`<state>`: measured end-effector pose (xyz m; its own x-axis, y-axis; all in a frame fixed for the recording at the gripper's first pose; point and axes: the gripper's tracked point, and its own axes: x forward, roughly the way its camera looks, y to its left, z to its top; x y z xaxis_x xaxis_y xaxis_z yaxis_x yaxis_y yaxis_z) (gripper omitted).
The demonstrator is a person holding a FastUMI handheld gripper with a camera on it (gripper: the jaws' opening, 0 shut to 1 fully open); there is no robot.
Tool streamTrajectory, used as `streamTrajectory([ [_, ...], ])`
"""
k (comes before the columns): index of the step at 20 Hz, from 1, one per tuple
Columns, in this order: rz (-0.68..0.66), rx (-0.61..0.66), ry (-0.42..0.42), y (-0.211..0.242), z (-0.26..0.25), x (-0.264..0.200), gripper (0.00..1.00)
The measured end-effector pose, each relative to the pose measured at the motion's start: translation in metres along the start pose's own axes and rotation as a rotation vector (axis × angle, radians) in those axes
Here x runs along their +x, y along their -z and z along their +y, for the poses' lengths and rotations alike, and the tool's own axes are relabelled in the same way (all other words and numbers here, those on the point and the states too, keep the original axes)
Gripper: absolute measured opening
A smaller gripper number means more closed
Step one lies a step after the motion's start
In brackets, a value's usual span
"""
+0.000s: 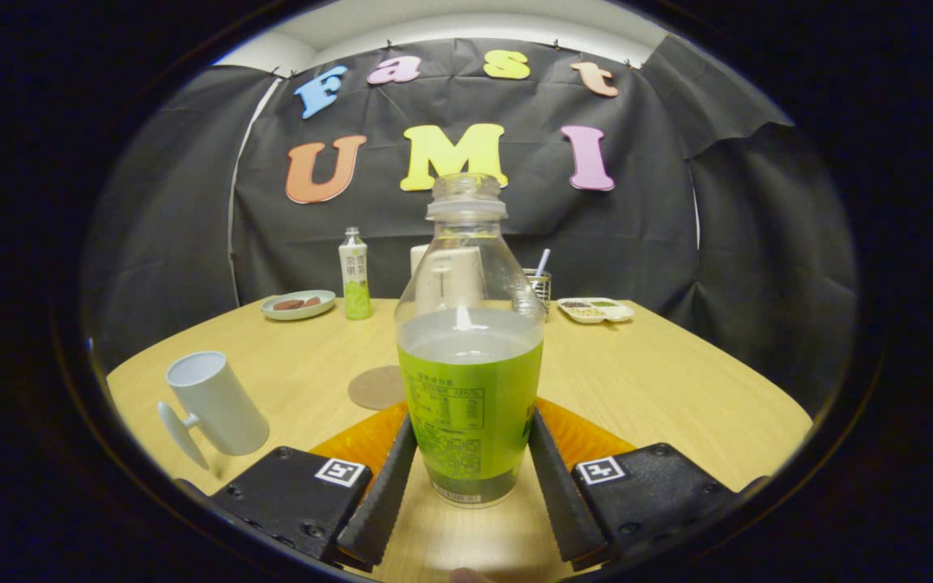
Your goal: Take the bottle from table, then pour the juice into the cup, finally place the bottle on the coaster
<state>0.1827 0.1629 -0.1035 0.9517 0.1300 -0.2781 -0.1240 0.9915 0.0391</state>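
A clear, uncapped bottle (469, 380) with a green label and green juice stands upright between my fingers. My gripper (470, 465) is shut on it, with both fingers pressing on its lower sides. An orange mat (357, 444) lies under and behind the bottle. A round brown coaster (376, 387) lies on the wooden table (677, 380) just beyond the left finger. A white cup (215, 405) with a handle stands to the left of the coaster, its opening up.
At the table's far side stand a small green-labelled bottle (355, 275), a plate (299, 304) with brown food, a white container (446, 275) seen through the bottle, a metal holder (539, 283) with a straw, and a white tray (596, 309).
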Motion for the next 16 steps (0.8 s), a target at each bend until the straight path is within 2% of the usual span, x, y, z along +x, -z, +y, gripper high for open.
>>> streamTrajectory([
  [4, 0.029, -0.074, -0.015, -0.002, 0.011, -0.005, 0.76],
  [10, 0.026, -0.33, -0.008, -0.02, 0.022, -0.007, 0.73],
  [13, -0.012, -0.443, 0.018, -0.038, 0.023, -0.01, 0.74],
  [16, -0.037, -0.6, 0.078, -0.054, 0.019, -0.01, 0.74],
])
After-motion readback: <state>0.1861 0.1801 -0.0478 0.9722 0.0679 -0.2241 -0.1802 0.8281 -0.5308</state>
